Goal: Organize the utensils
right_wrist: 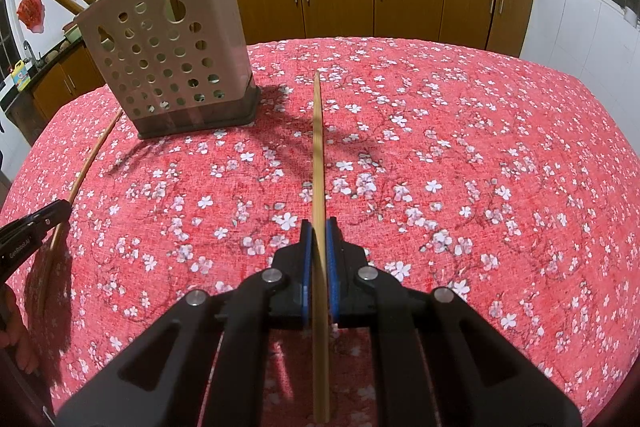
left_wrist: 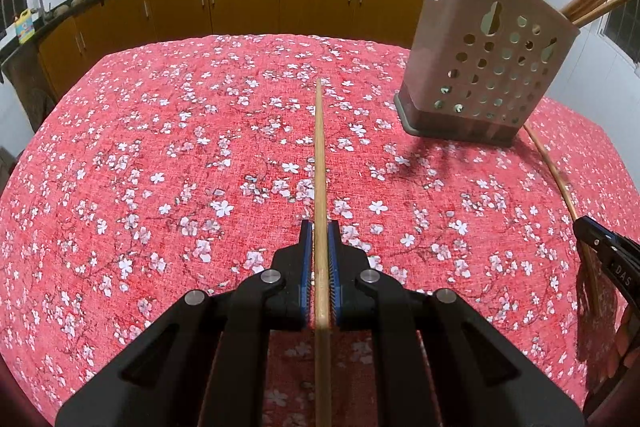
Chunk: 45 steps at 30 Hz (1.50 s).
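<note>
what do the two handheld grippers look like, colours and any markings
Both the left gripper and the right gripper are matte black linkage frames with round silver pivot pins and two fingers lined with blue ribbed pads. White lettering shows on their black sides, only partly legible. No cables or sleeves are visible.

The left tongs point forward and down. Their two black arms come in close together, and the blue pads on the insides squeeze a thin wooden chopstick that sticks out straight ahead past the tips. The right tongs point forward and down the same way. Their blue pads are also pressed tight on a chopstick of their own. Each pair of tongs shows at the edge of the other's view, so they are side by side. Part of a hand shows in the right wrist view, low at the left edge.
</note>
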Motion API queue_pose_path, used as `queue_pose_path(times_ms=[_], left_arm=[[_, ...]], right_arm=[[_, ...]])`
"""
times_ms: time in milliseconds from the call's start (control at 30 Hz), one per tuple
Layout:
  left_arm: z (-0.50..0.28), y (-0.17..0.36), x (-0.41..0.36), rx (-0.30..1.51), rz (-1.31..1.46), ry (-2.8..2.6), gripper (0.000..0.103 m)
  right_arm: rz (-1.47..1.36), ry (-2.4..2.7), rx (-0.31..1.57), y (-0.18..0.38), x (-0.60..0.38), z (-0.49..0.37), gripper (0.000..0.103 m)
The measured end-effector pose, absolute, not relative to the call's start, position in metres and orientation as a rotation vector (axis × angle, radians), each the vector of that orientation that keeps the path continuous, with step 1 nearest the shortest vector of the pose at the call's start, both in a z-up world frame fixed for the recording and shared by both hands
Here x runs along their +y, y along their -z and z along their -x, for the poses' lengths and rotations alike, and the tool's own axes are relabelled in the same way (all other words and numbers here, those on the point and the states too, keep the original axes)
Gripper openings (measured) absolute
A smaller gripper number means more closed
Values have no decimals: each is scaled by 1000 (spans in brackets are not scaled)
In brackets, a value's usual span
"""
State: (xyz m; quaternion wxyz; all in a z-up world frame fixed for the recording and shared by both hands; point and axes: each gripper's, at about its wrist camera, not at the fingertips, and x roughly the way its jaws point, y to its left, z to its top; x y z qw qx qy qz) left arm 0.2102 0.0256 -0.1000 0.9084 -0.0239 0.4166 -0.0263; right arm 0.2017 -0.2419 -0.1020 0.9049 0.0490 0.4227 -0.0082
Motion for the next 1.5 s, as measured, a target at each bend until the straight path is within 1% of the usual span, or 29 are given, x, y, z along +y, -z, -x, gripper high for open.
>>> queue_pose_path(times_ms=[467, 1500], left_arm=[[-194, 97, 23, 866, 47, 58, 10], [-198, 96, 25, 871, 50, 59, 10]], right_arm=[[-127, 16, 873, 102, -247, -196, 9], [-129, 13, 874, 99, -249, -190, 9]])
